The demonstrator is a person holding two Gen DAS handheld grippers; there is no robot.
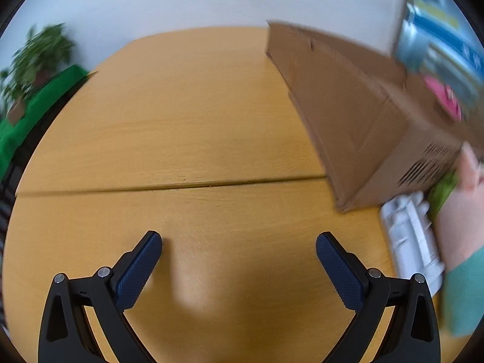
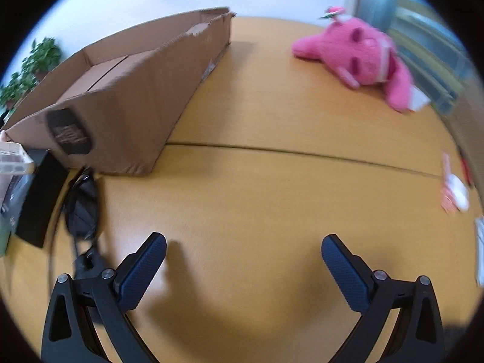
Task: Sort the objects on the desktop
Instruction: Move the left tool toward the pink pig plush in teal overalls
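An open cardboard box lies on the wooden table at the left of the right wrist view; the same cardboard box fills the right of the left wrist view. A pink plush toy lies at the far right of the table. Black glasses with a cord rest in front of the box, left of my right gripper. That gripper is open over bare wood. My left gripper is open too, with nothing between its fingers. Small red-and-white items lie at the right edge.
A black flat object and a white ribbed piece sit at the far left. In the left wrist view a hand in a teal sleeve holds white gripper hardware beside the box. A potted plant stands on a green surface beyond the table.
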